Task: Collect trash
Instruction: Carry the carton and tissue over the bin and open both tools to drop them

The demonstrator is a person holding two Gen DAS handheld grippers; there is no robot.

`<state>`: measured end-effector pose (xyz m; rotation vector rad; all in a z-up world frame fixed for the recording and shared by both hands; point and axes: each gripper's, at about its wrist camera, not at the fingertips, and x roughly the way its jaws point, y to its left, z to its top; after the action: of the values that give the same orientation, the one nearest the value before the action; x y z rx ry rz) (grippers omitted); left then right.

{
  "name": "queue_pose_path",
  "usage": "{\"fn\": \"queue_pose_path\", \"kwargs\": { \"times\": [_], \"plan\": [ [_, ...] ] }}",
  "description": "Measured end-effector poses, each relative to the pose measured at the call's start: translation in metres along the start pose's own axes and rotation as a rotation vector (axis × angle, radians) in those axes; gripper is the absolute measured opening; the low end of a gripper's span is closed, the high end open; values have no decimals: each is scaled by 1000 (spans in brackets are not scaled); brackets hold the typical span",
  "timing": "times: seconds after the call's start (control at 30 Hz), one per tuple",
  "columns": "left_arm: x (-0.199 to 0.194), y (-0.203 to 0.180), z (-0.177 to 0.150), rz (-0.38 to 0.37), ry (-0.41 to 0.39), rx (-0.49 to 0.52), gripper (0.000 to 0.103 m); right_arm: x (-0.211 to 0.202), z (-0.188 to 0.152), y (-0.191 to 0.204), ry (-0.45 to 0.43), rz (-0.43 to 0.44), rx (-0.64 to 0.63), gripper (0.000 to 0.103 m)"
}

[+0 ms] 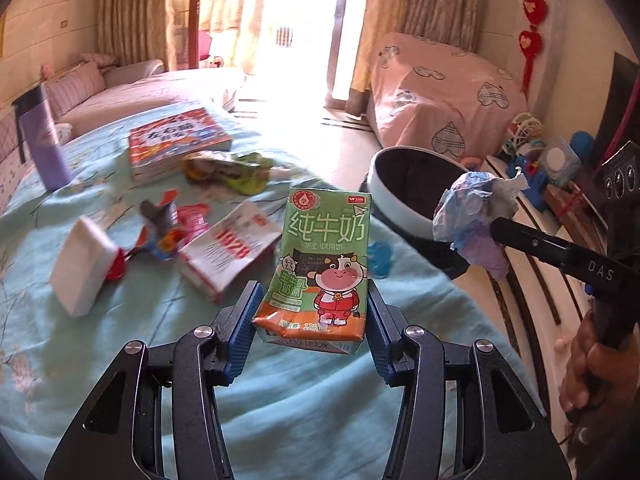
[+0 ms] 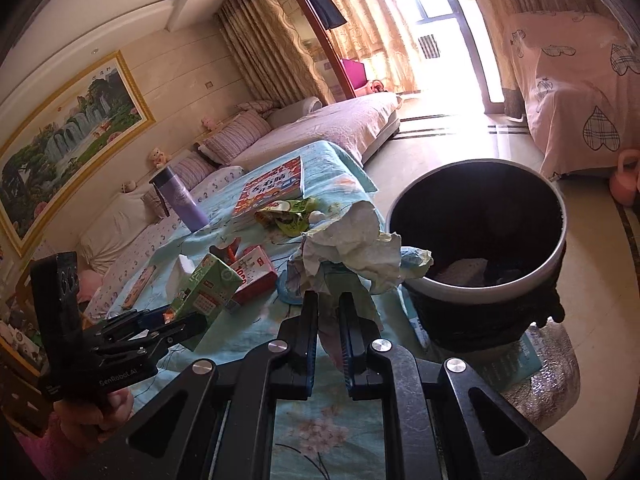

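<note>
Above the bench (image 1: 120, 360) with its pale blue floral cloth, the left gripper (image 1: 310, 312) grasps a green milk carton (image 1: 320, 264), its blue fingers (image 1: 242, 320) clamped on the carton's lower sides and the carton clear of the cloth. Only the left wrist view shows the carton's front, with a cartoon cow, and the clutter behind it: a white tissue pack (image 1: 82, 268), a red-and-white box (image 1: 228, 252), crumpled wrappers (image 1: 164, 224), a green snack bag (image 1: 232, 170), a book (image 1: 176, 142) and a purple bottle (image 1: 42, 140). The right gripper (image 2: 329, 300) is clenched on a wad of crumpled paper (image 2: 360, 248), held just beside the bench edge, near the rim of the trash bin (image 2: 480, 296). The right wrist view alone looks into the bin, which stands on the floor and has scraps at the bottom. A hand (image 1: 592, 372) grips the right gripper's handle.
</note>
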<state>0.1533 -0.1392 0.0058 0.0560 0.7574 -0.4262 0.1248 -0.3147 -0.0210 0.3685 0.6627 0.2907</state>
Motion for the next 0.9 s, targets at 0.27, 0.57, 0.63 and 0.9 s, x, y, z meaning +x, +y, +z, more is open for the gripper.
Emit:
{"fn": "queue_pose_path", "kwargs": {
  "times": [0.27, 0.57, 0.63, 0.9],
  "plan": [
    [23, -42, 24, -28, 1, 51, 49, -10, 7, -29, -25, -53, 29, 10],
    [51, -67, 47, -53, 25, 68, 49, -11, 19, -51, -39, -91, 46, 10],
    [56, -71, 51, -55, 30, 71, 49, -11, 23, -54, -43, -96, 50, 10],
    [82, -93, 74, -58, 53, 99, 49, 0, 38, -76, -25, -123, 52, 10]
  ]
}}
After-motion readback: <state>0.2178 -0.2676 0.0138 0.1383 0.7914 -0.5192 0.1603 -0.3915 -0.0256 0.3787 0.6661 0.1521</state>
